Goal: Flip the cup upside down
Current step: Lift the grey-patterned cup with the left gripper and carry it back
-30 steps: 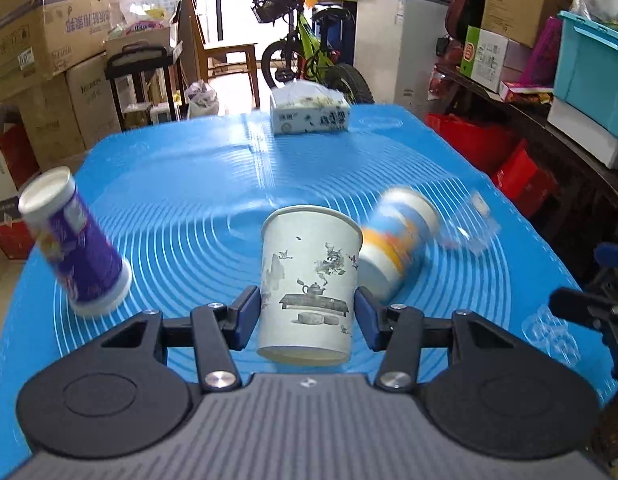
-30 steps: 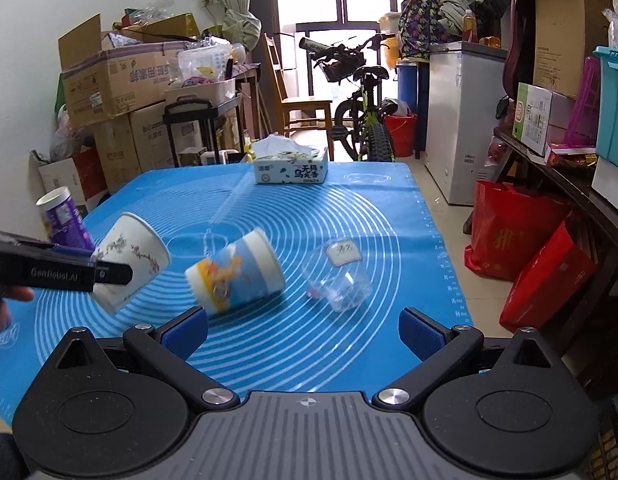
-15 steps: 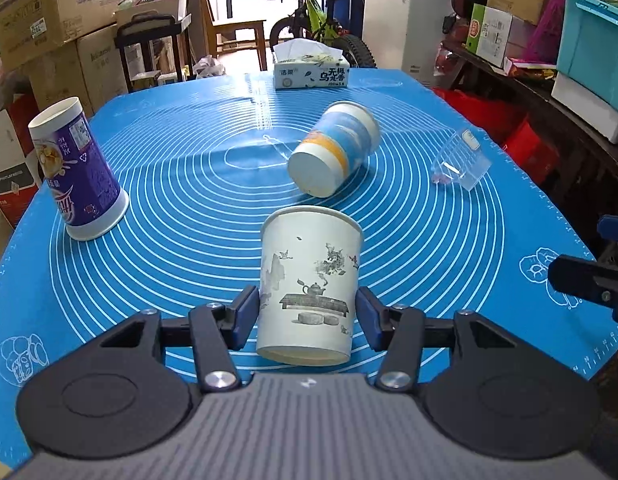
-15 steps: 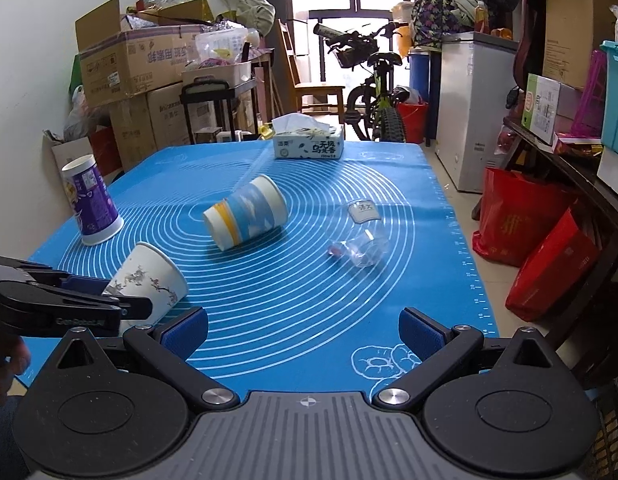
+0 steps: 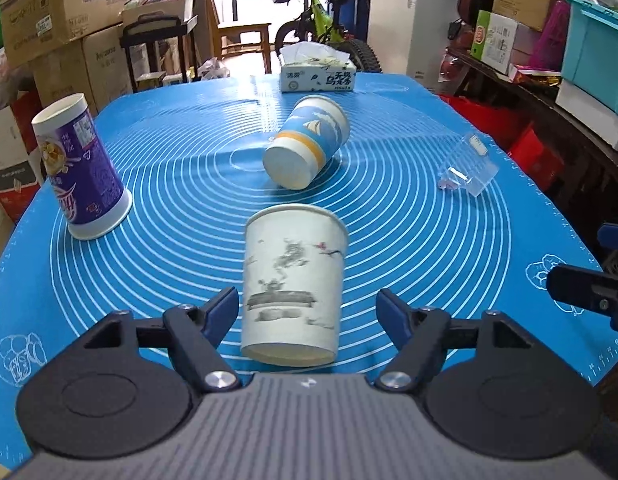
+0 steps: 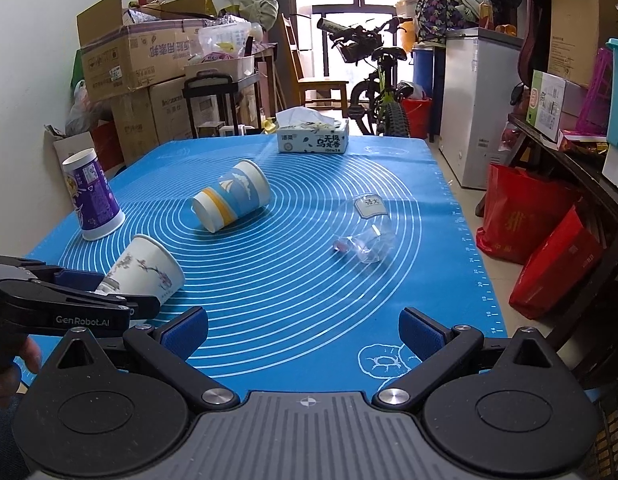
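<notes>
A white paper cup (image 5: pixel 293 280) with an ink-painting print lies on the blue mat, its base towards the camera, between the open fingers of my left gripper (image 5: pixel 309 312). The pads stand clear of its sides. In the right wrist view the same cup (image 6: pixel 143 270) lies tilted at the mat's near left, with the left gripper (image 6: pixel 69 304) around its base. My right gripper (image 6: pixel 305 332) is open and empty above the mat's near edge.
A blue-and-yellow cup (image 5: pixel 307 142) lies on its side mid-mat. A purple cup (image 5: pixel 79 176) stands upside down at the left. A clear plastic cup (image 6: pixel 365 228) lies at the right. A tissue box (image 5: pixel 317 74) stands at the far edge. Boxes and shelves surround the table.
My left gripper's jaws have opened and let go of the white cup, which now lies on the mat. The right gripper has stayed open and nearly still.
</notes>
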Demonstrator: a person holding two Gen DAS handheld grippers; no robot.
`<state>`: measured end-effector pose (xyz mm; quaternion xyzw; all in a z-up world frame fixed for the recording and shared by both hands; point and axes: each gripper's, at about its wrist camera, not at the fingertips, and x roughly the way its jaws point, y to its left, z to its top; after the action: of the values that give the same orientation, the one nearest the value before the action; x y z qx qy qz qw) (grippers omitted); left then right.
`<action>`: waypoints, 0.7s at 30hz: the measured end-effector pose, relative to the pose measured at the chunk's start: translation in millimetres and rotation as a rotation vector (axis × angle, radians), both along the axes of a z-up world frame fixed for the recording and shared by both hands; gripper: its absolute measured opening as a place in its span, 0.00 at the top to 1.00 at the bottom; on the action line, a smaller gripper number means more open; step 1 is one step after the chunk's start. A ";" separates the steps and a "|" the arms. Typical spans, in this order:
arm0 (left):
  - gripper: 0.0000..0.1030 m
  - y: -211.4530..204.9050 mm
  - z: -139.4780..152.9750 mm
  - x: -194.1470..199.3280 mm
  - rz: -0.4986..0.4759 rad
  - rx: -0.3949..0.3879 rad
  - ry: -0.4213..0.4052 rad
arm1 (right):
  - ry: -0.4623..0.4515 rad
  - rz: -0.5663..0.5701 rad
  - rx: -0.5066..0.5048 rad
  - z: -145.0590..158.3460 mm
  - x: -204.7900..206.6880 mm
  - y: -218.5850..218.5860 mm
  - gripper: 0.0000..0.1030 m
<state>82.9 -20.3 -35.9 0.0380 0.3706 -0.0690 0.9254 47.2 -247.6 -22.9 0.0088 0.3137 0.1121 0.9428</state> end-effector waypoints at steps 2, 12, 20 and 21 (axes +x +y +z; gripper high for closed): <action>0.22 -0.4 1.5 -0.7 0.000 0.006 -0.008 | 0.000 0.003 -0.002 0.3 0.4 0.4 0.00; 0.10 4.6 12.2 -5.6 0.005 -0.004 -0.054 | -0.003 0.023 -0.018 4.0 -1.1 5.1 0.00; 0.10 14.6 24.8 -12.1 0.024 -0.006 -0.078 | -0.013 0.087 -0.084 12.2 1.0 18.5 0.00; 0.09 17.7 27.2 -14.1 0.030 -0.007 -0.084 | -0.015 0.105 -0.101 14.7 1.7 22.0 0.00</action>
<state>68.8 -2.7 -8.7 0.0322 0.3316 -0.0549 0.9413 48.9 -225.6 -8.2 -0.0562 0.3119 0.1453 0.9373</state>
